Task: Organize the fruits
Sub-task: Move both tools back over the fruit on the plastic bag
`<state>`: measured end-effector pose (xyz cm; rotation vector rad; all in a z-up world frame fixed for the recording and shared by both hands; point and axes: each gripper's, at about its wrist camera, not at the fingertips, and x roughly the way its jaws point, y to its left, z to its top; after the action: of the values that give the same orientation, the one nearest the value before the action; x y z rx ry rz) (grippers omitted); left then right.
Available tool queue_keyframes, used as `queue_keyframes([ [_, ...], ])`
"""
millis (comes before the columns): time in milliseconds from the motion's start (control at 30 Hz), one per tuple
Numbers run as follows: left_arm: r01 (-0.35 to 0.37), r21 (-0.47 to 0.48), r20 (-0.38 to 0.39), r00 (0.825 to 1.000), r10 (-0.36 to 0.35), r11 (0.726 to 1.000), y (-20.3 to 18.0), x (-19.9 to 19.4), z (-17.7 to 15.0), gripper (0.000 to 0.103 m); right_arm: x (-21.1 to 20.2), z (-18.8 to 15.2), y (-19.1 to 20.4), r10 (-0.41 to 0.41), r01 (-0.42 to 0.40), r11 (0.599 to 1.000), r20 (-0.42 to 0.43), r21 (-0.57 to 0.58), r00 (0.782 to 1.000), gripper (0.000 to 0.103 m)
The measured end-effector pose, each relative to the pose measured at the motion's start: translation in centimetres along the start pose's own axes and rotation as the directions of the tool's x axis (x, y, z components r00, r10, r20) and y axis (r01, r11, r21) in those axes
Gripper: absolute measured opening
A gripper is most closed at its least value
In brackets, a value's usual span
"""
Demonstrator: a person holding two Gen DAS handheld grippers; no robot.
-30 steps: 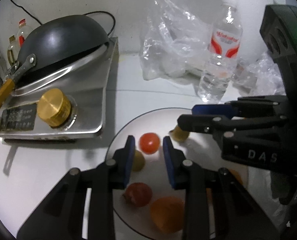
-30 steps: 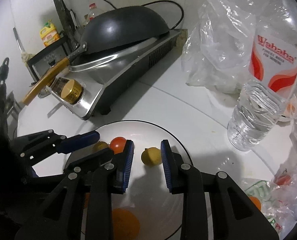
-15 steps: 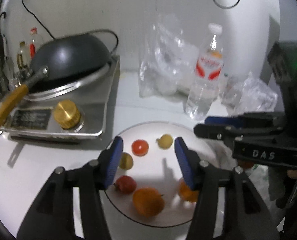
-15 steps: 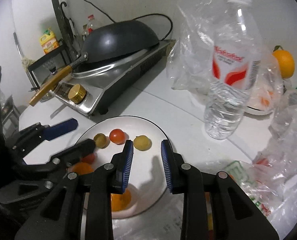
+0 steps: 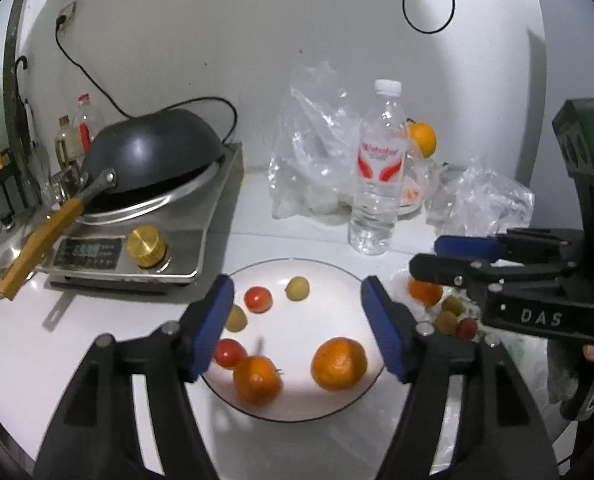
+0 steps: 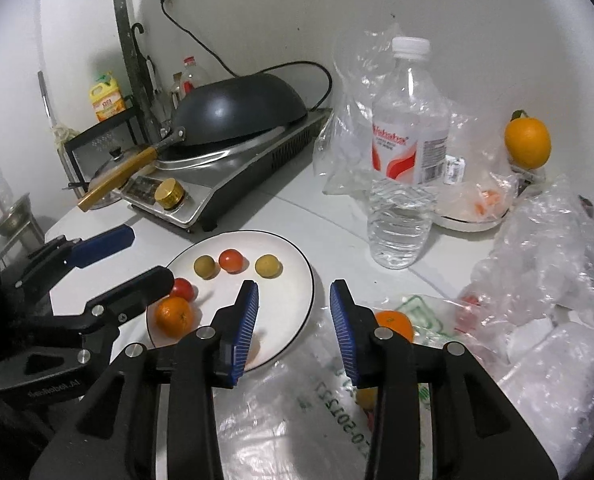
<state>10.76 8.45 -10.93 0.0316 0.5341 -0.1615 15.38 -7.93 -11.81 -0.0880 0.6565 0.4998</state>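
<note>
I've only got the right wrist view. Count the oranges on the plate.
Observer: Two. The left orange you can see; the right orange sits on the plate behind your right claw.
Operator: Tell me what that claw hides beside the plate.
Observer: A small red fruit next to an olive fruit, on the plastic.
Operator: Report the left claw.
Observer: The left claw is opening above the plate, with nothing between its fingers.

Both grippers' jaws opening, empty
</note>
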Motion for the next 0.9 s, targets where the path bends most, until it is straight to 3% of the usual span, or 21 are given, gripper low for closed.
queue_keyframes([
  [433,0.015,-0.060,0.135,0.991,-0.007,0.998,-2.5,-3.9,0.5,0.075,-4.2,-1.8,-1.1,-0.022,0.024,0.999,0.041,-0.039,0.999,0.040],
  [900,0.026,-0.023,0.120,0.993,-0.023,0.999,-5.8,-3.0,-0.1,0.075,-5.5,-3.1,-3.5,-0.047,0.048,0.998,0.037,-0.029,0.998,0.040],
])
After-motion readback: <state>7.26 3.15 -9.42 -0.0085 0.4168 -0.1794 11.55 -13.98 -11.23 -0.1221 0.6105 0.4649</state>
